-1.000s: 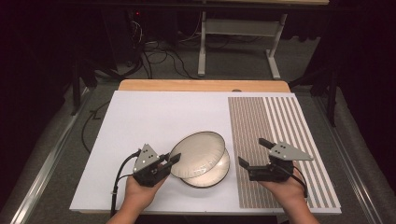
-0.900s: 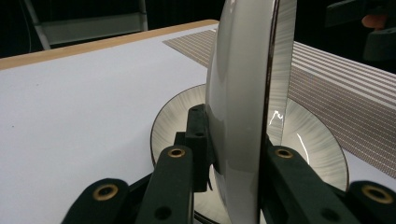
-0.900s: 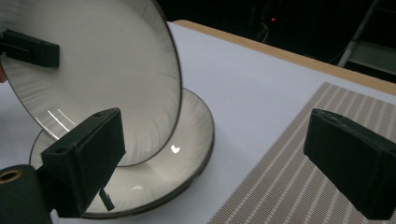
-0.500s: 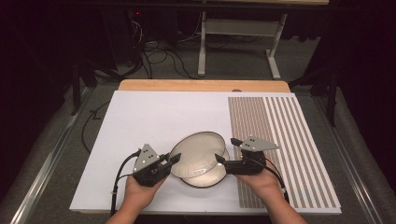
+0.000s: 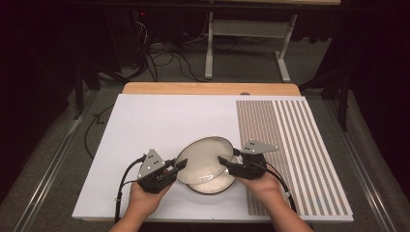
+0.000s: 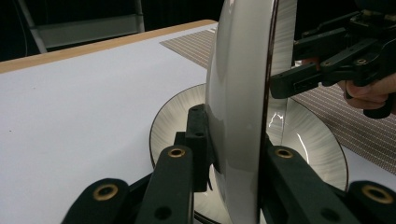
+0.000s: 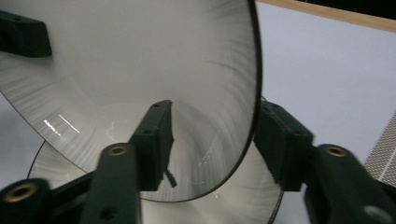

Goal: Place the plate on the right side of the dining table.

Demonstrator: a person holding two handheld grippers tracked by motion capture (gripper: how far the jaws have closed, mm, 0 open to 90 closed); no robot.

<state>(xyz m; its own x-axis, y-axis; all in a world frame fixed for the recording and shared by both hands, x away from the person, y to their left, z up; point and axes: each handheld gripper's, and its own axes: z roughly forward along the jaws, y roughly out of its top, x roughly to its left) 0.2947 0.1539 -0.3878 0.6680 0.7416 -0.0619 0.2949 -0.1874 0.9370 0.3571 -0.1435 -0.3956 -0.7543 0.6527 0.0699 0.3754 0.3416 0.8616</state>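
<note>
Between the two tongs, a glossy round plate (image 5: 203,157) tilts above a matching plate (image 5: 212,186) on the white desk (image 5: 159,121). Left tongs (image 5: 180,165) clamp its rim; right tongs (image 5: 223,163), just closing, straddle the opposite rim.

Upper plate (image 6: 236,93) clamped in the left gripper (image 5: 180,166) looked glazed ceramic, glossy, smooth, with sharp highlights and a thin dark rim line. Lower plate (image 6: 303,140) under the jaws had the same glaze, with fine grey brushed streaks radiating at the rim (pattern, not texture). Both grippers' jaws were matt black plastic with brass-looking inserts; right gripper (image 5: 223,163) carried a grey matt plate on top. Table (image 5: 159,121) beyond them was matt white; striped mat (image 5: 295,145) looked woven; far edge wood.
</note>
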